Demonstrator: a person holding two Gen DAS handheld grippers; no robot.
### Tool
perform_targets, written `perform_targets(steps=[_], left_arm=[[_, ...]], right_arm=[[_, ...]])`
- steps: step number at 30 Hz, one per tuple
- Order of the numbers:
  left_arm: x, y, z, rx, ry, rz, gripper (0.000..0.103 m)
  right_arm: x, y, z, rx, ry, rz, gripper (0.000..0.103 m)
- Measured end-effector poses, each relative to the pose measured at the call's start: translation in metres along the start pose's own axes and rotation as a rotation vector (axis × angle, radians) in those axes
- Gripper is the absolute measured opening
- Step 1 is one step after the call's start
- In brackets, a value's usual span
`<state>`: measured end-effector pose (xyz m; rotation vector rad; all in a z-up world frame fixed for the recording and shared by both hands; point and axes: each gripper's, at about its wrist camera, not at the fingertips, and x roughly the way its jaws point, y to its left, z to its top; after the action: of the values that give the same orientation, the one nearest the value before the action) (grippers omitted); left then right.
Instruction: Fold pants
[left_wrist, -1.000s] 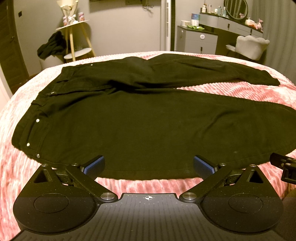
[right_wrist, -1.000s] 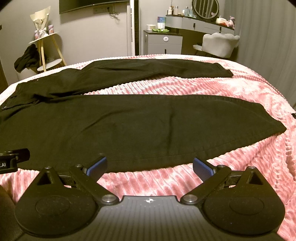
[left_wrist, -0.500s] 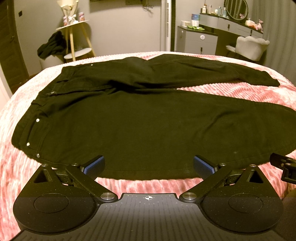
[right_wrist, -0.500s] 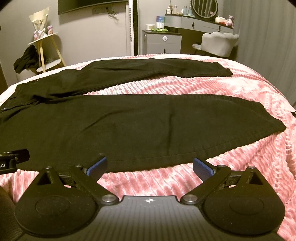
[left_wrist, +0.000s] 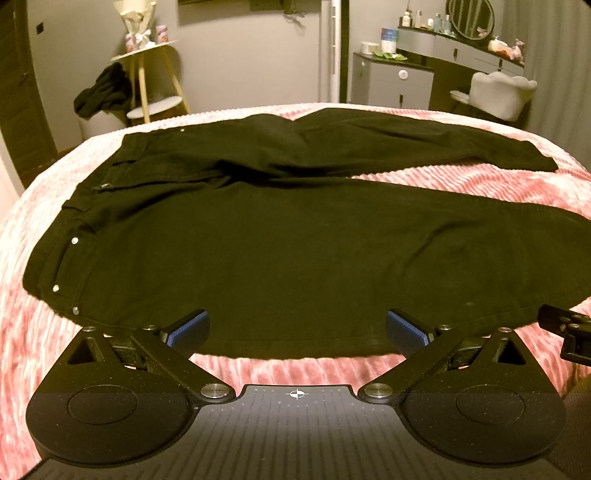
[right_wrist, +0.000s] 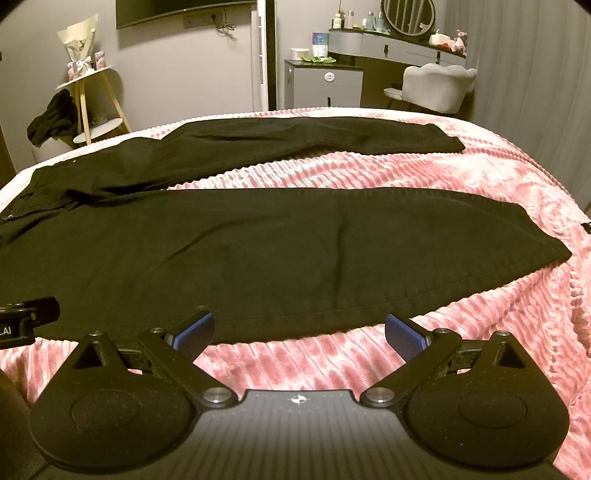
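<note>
While the black pants (left_wrist: 295, 251) lie spread flat on the pink bedspread (right_wrist: 461, 177), the left gripper (left_wrist: 297, 330) and right gripper (right_wrist: 299, 330) hover at their near edge, jaws spread wide, gripping nothing.

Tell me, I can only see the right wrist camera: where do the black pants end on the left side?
Observer: The pants end at the waistband, which lies flat on the pink bedspread.
Child: Any shiny bits there?
Observer: Yes, three small silver rivets beside the pocket.
Child: Is the other hand-held gripper holding anything?
Observer: No. The left hand-held gripper is open and empty, by the pants' near edge.
</note>
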<state>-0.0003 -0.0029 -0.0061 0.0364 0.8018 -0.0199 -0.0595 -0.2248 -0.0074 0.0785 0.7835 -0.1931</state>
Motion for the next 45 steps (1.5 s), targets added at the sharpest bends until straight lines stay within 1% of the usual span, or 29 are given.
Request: perform_targets(steps=[14,16,18,21,23,25,26,29,30,32,35,36,37,38,40,41,42,43,45], left_arm=[[-0.002,0.002,0.002,-0.001,0.003,-0.006,0.103],[-0.002,0.001,0.002,0.001,0.008,-0.007,0.103],[-0.002,0.001,0.004,0.006,0.014,-0.004,0.103],[-0.002,0.0,0.009,0.005,0.025,0.0,0.103],[0.0,-0.001,0.016,-0.01,0.028,0.002,0.103],[0.008,0.001,0.026,-0.042,0.024,0.001,0.103],[0.012,0.001,0.032,-0.058,0.021,0.011,0.103],[0.034,-0.002,0.053,-0.093,0.003,0.077,0.103],[0.041,-0.003,0.059,-0.097,-0.001,0.092,0.103],[0.058,-0.007,0.075,-0.108,-0.022,0.139,0.103],[0.088,-0.015,0.098,-0.153,-0.088,0.222,0.103],[0.099,-0.017,0.105,-0.177,-0.113,0.253,0.103],[0.109,-0.019,0.112,-0.21,-0.129,0.287,0.103],[0.12,-0.02,0.118,-0.25,-0.144,0.315,0.103],[0.141,-0.02,0.124,-0.323,-0.179,0.352,0.103],[0.151,-0.019,0.125,-0.346,-0.203,0.367,0.103],[0.157,-0.018,0.124,-0.353,-0.219,0.375,0.103],[0.164,-0.016,0.123,-0.361,-0.235,0.379,0.103],[0.173,-0.01,0.12,-0.378,-0.238,0.36,0.103]], right_arm=[[-0.001,-0.002,0.0,0.013,0.004,0.015,0.099],[0.002,-0.004,0.003,0.025,0.025,0.031,0.099],[0.009,-0.01,0.008,0.061,0.064,0.061,0.099],[0.03,-0.032,0.021,0.179,0.119,0.103,0.099],[0.05,-0.046,0.031,0.24,0.156,0.101,0.099],[0.071,-0.059,0.041,0.268,0.183,0.088,0.099],[0.084,-0.066,0.047,0.279,0.203,0.09,0.099],[0.115,-0.086,0.054,0.324,0.264,0.106,0.099],[0.122,-0.091,0.053,0.333,0.269,0.12,0.099],[0.127,-0.097,0.049,0.332,0.242,0.156,0.099],[0.13,-0.105,0.044,0.356,0.22,0.196,0.099],[0.131,-0.108,0.045,0.367,0.224,0.209,0.099],[0.134,-0.109,0.047,0.363,0.247,0.219,0.099],[0.137,-0.108,0.053,0.343,0.275,0.221,0.099],[0.143,-0.098,0.073,0.245,0.381,0.207,0.099],[0.143,-0.098,0.086,0.227,0.392,0.216,0.098],[0.144,-0.1,0.106,0.219,0.364,0.24,0.097],[0.147,-0.102,0.125,0.216,0.331,0.242,0.097],[0.166,-0.108,0.177,0.211,0.257,0.201,0.097]])
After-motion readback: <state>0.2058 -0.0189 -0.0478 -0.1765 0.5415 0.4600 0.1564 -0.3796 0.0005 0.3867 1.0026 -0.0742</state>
